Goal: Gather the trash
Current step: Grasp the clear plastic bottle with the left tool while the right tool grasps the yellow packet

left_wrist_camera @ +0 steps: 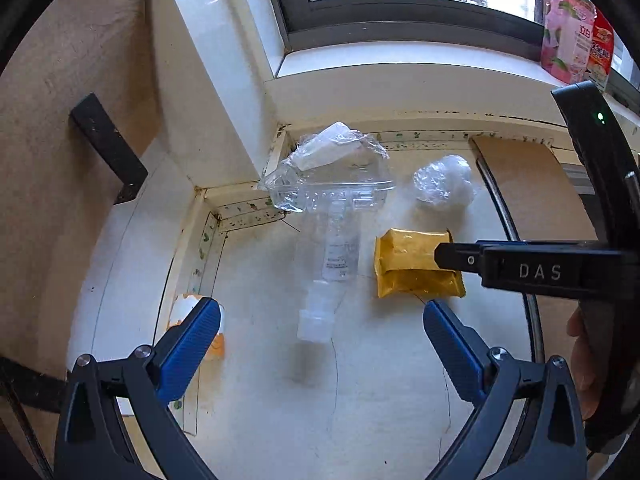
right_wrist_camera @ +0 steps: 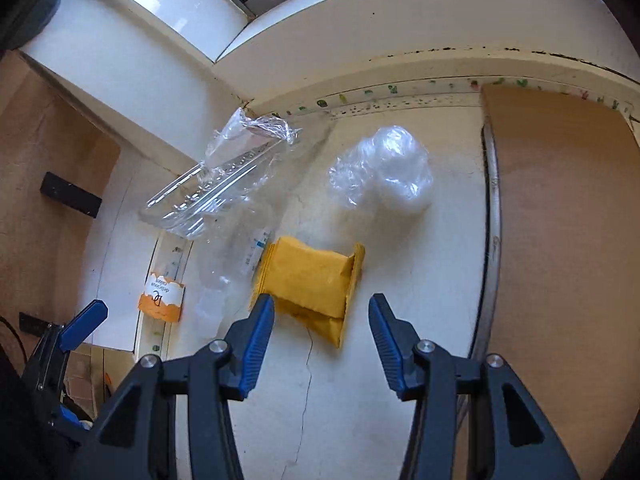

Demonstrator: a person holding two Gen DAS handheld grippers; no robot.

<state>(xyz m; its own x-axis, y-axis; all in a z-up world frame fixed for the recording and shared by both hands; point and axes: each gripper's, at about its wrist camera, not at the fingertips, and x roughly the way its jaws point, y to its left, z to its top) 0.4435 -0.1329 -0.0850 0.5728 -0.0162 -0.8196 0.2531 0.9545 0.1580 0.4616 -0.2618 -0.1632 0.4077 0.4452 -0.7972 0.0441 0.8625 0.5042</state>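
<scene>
On a white counter lie a crushed clear plastic bottle (left_wrist_camera: 332, 264), a clear plastic clamshell tray (left_wrist_camera: 332, 176), a crumpled clear plastic wad (left_wrist_camera: 444, 182) and a yellow wrapper (left_wrist_camera: 412, 268). My left gripper (left_wrist_camera: 322, 320) is open above the bottle's cap end. My right gripper (right_wrist_camera: 322, 320) is open just short of the yellow wrapper (right_wrist_camera: 308, 280), and it shows in the left wrist view (left_wrist_camera: 444, 258) over the wrapper. The tray (right_wrist_camera: 212, 188), the bottle (right_wrist_camera: 236, 264) and the wad (right_wrist_camera: 384, 172) lie beyond it.
A small orange-and-white packet (right_wrist_camera: 162, 298) lies at the counter's left edge. A brown board (right_wrist_camera: 560, 240) covers the right side. A pink carton (left_wrist_camera: 568, 40) stands on the window ledge. The wall corner (left_wrist_camera: 224, 128) rises behind the tray.
</scene>
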